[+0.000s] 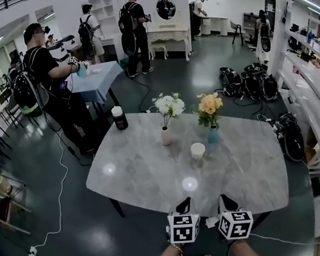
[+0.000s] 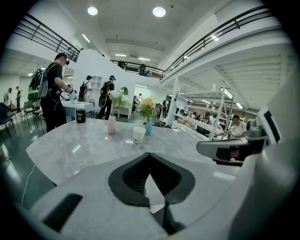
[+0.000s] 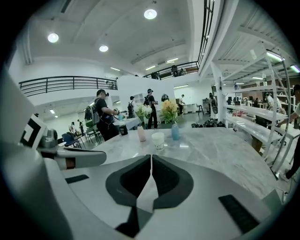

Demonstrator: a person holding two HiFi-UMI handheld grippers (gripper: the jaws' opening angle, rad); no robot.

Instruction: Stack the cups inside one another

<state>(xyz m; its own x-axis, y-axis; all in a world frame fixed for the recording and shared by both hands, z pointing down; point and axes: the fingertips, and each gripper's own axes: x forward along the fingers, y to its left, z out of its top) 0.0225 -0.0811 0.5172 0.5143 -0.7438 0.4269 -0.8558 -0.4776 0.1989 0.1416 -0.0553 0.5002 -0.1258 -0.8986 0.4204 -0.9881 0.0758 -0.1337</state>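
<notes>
— What are the grippers holding?
— Nothing. The left gripper (image 1: 184, 206) and right gripper (image 1: 227, 203) both have their jaws pressed together, probably because nothing is within reach yet.
— And the cup?
— The white cup (image 1: 198, 151) stands upright on the table (image 1: 138, 176), well beyond both, with the blue vase (image 1: 212, 135) just behind it.

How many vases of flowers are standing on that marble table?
2. A pink vase with white flowers stands on the table's far half; a teal vase with orange flowers stands to its right, just behind the white cup. Nothing seems to hide another.
</notes>
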